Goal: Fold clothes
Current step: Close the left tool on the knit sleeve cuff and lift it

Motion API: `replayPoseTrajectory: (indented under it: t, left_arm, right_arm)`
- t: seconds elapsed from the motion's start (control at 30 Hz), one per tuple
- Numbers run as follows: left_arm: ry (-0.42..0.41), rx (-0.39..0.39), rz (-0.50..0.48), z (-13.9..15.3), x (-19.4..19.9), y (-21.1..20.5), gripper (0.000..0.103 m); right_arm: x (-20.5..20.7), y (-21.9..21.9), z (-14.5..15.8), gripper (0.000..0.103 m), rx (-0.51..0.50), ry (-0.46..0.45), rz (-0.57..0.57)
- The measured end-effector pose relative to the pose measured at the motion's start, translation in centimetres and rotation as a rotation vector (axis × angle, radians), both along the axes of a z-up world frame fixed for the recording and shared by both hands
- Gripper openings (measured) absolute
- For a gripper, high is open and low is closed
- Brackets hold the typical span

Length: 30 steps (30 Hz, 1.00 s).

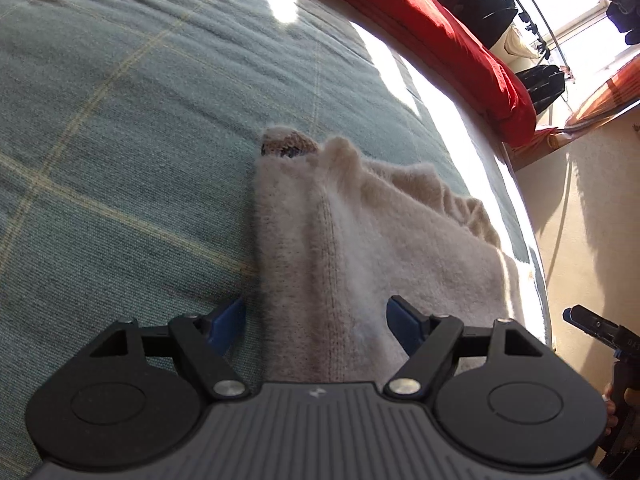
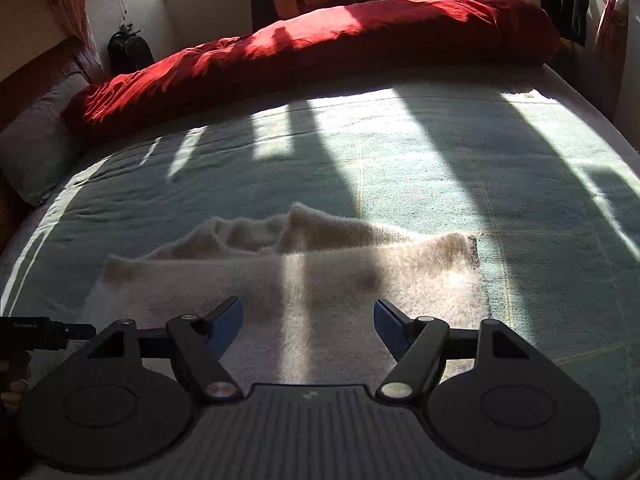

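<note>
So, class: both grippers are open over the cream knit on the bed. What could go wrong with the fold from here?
1. The cream knit lies partly folded and rumpled at its far edge; a pinch there might catch several layers.
2. The left gripper hovers open near the bed edge, so a pull might drag the knit off.
3. Strong sun stripes across the blanket could hide the knit's edges.

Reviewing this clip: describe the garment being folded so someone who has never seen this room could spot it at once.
Start at the bed with the grey-green plaid blanket and the red duvet bunched along its far side. On the blanket's near part, just ahead of both open grippers, lies the cream fuzzy sweater, partly folded. It is the only pale, fluffy item on the blanket, with a darker patterned patch at one corner.
</note>
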State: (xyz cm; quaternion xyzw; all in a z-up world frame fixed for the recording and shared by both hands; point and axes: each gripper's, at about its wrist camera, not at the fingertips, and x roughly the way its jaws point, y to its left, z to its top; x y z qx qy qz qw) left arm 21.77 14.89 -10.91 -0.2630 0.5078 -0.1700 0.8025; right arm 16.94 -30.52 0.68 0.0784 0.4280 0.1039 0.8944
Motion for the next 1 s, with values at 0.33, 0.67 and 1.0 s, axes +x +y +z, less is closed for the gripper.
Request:
replayPoseTrajectory:
  t: [0.33,0.67,1.0]
  left_arm:
    - [0.051,-0.138,-0.029,-2.0,6.0,0.2,0.077]
    - [0.132,-0.293,-0.088,-3.1,-0.1,0.7,0.078]
    - [0.179,-0.34,-0.104,-4.2,2.3,-0.5,0.078]
  right_arm:
    - [0.8,2.2,0.0,0.077,-0.046,0.02,0.044]
    - [0.5,2.6,-0.4,0.077,-0.021,0.029,0.065]
    - [0.4,3.3,-0.8,0.077,-0.008,0.047,0.083]
